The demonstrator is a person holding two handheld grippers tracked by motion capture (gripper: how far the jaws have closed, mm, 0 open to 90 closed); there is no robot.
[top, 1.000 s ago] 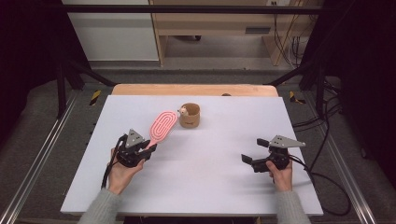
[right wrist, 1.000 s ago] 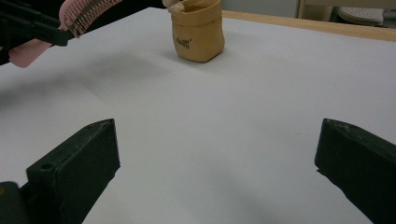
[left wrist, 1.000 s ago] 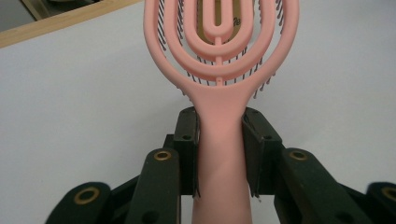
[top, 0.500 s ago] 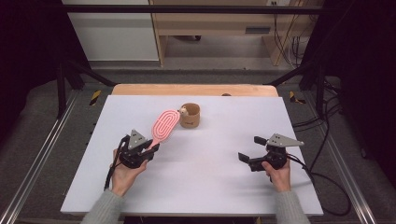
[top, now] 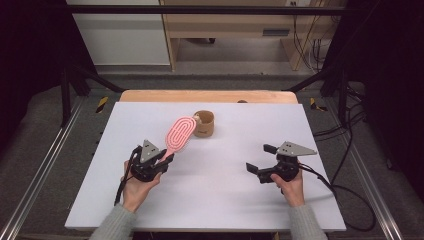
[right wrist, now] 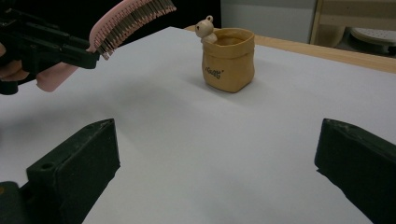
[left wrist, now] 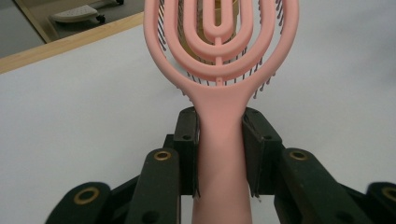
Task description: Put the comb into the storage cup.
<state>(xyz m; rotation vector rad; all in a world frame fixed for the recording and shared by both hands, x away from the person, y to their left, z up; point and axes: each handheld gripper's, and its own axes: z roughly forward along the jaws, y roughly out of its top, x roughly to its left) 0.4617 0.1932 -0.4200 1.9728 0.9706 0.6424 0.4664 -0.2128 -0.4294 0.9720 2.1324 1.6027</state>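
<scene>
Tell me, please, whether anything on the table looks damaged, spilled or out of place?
Nothing stands out. The pink hairbrush is gripped squarely by its handle in the left gripper, the small tan pot stands upright, and the white table shows no spill.

Brush (top: 179, 134): pink, looped open head, bristles down
Pose: raised off the surface, head tilted up, far-right
Position: left-centre, just beside tan pot (top: 204, 124)

Grey knit sleeves (top: 116, 225) — black grippers, brass-ringed screw holes, grey three-cornered plates, trailing black cables.
</scene>
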